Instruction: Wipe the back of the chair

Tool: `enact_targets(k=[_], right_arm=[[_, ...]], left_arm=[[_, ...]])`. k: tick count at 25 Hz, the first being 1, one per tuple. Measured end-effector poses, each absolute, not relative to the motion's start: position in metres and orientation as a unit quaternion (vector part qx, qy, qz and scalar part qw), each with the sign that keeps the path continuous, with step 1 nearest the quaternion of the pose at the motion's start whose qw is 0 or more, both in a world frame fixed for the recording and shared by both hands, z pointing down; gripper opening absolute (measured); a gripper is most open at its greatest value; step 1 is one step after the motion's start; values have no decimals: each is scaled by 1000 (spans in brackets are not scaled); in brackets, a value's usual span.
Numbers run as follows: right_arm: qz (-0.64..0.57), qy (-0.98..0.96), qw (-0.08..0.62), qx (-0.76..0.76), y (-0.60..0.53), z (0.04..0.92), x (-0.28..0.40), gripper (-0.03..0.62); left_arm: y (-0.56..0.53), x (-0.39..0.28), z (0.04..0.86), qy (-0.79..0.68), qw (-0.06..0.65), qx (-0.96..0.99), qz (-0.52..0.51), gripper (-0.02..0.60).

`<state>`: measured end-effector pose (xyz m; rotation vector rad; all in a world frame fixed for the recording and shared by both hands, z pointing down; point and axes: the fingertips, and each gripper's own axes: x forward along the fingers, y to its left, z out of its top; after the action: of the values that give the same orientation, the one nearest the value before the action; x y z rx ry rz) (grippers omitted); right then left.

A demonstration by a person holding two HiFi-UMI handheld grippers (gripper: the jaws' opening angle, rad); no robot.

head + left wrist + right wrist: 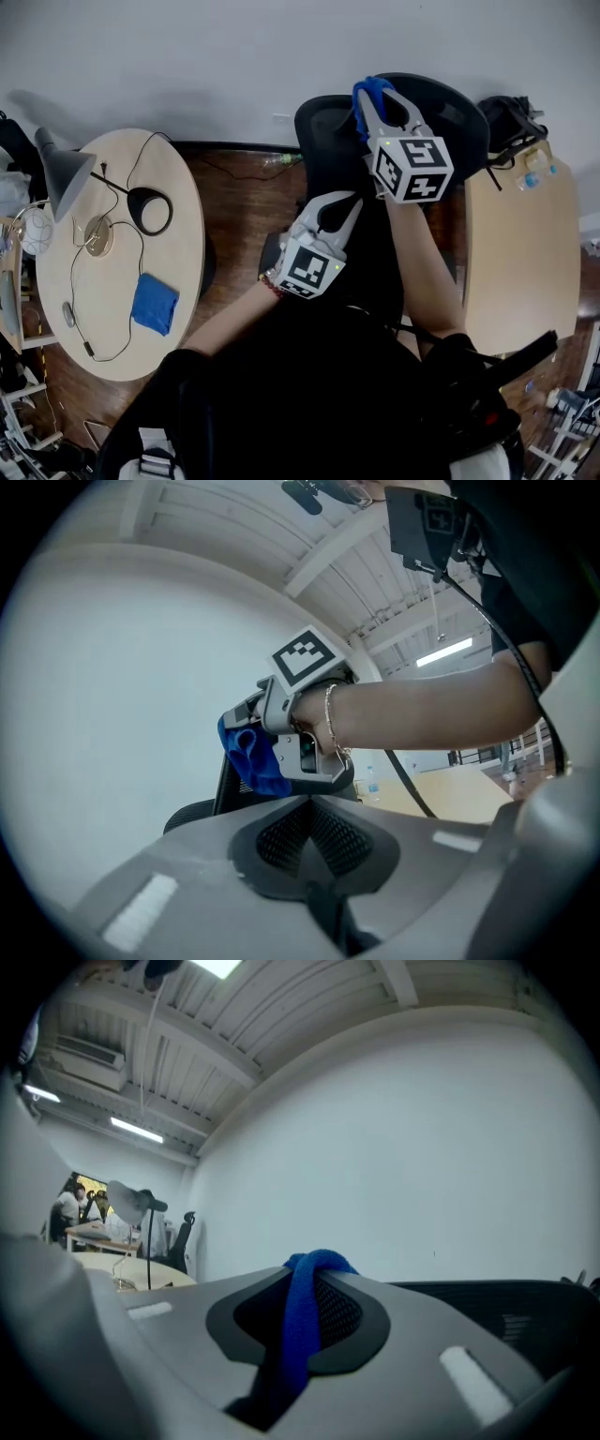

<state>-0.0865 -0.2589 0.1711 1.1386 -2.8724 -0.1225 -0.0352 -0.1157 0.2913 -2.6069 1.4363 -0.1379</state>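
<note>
On the round pale wooden table (178,244) at left lies a folded blue cloth (153,303) (well apart from both grippers), the left gripper (336,208) has its jaws together on nothing, and the right gripper (380,94) clamps a blue wiping cloth (300,1335) at the top edge of the black mesh chair back (323,141) by the far wall.

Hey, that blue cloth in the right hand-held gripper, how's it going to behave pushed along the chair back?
The blue cloth bends in a loop between the jaws of the right hand-held gripper, so it is probably soft and floppy. Pinched small like that, it seems light and may bunch rather than slide flat on the chair back.
</note>
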Motion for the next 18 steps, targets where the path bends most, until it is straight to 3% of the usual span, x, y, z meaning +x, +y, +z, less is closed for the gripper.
enact_targets(k=[5,11,18], right_arm=[[-61,-903,-47,423,-234,146,10,46],[-90,-838,-28,537,-237,137,153,46],[-66,-816,21,573,-273,176,175,45]], left_arm=[[-114,-26,288,478,69,-875,-23,6],[-124,-57,282,534,17,-845,11,6],[-122,-64,294,555,17,-831,-29,6]])
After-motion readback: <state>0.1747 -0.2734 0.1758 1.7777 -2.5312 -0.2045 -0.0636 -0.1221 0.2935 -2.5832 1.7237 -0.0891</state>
